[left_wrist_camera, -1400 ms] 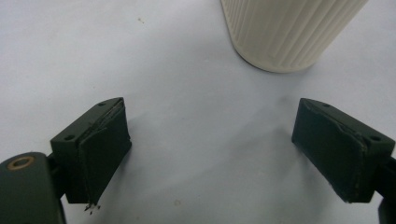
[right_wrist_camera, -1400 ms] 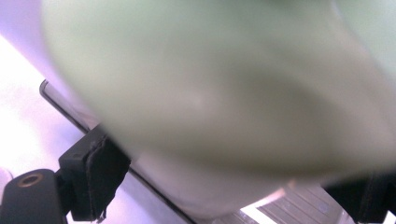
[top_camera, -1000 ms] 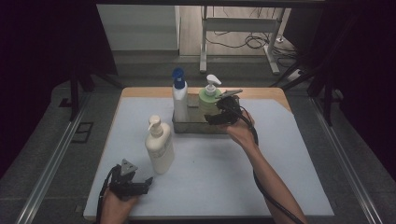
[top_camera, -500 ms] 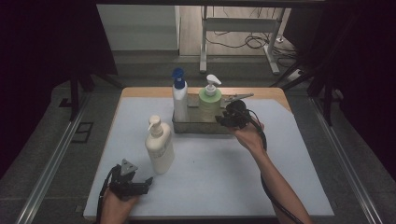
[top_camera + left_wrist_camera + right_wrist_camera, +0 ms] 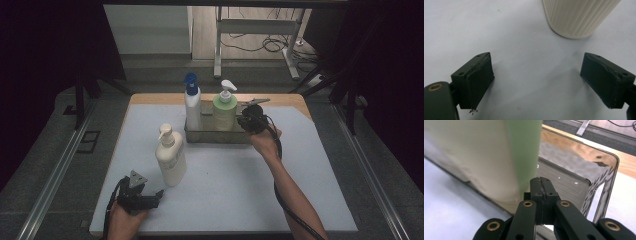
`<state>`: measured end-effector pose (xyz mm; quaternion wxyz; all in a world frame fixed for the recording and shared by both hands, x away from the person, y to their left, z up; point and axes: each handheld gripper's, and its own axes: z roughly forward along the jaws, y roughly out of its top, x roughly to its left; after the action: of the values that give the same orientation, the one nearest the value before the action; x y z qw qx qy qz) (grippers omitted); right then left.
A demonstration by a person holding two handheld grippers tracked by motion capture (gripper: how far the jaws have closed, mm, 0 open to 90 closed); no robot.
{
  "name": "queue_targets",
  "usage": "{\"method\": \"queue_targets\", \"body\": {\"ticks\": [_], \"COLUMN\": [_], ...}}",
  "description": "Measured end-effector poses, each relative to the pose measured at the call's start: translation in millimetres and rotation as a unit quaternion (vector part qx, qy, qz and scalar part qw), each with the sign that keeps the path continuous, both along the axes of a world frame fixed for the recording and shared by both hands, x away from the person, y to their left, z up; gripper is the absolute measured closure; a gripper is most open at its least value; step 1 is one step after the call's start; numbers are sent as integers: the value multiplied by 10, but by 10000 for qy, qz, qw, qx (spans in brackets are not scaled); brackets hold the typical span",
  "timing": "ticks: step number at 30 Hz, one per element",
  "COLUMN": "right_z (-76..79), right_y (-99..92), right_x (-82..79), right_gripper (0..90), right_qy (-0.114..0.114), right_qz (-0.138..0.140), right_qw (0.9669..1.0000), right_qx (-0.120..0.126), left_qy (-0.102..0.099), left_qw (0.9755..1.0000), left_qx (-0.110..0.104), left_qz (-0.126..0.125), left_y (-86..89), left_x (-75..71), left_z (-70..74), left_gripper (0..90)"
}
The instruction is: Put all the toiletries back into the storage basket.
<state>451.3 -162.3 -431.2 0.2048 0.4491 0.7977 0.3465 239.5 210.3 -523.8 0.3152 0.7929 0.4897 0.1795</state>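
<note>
1. The right tool (image 5: 248, 121) has just been closing; its jaws now meet with nothing between them.
2. It sits just beside the green pump bottle (image 5: 225, 111), which stands in the metal tray (image 5: 215, 137).
3. The left tool (image 5: 142, 199) rests on the surface (image 5: 225, 185) with its jaws spread.
4. The cream pump bottle (image 5: 170, 156) stands just ahead of the left tool.

Pump bottles: three. One cream (image 5: 171, 159), standing alone on mat; one white with blue pump (image 5: 192, 104); one green (image 5: 225, 109). Last two stand in tray.
Metal tray (image 5: 216, 136): one.
White mat (image 5: 225, 175): one.
Wooden table (image 5: 155, 98): one.
Grippers: two, left (image 5: 157, 196) and right (image 5: 239, 121).
Hands: two.
</note>
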Motion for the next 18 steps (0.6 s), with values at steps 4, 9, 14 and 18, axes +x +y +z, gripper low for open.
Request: {"method": "queue_targets", "body": {"ticks": [4, 9, 14, 18], "right_z": [-52, -112, -156, -205], "right_y": [11, 41, 82, 79], "right_x": [76, 156, 199, 212], "right_gripper": [894, 895, 894, 894], "right_qy": [32, 133, 197, 316], "right_qz": [-91, -158, -171, -182], "right_qw": [9999, 9998, 9997, 9992], "right_qx": [42, 27, 40, 140], "left_qy": [1, 2, 0, 1], "left_qw": [10000, 10000, 10000, 10000], "left_qx": [1, 1, -4, 1], "left_qz": [0, -1, 2, 1], "left_y": [0, 1, 0, 0], "left_x": [0, 0, 0, 1], "left_z": [0, 0, 0, 0], "left_gripper": [107, 107, 107, 107]}}
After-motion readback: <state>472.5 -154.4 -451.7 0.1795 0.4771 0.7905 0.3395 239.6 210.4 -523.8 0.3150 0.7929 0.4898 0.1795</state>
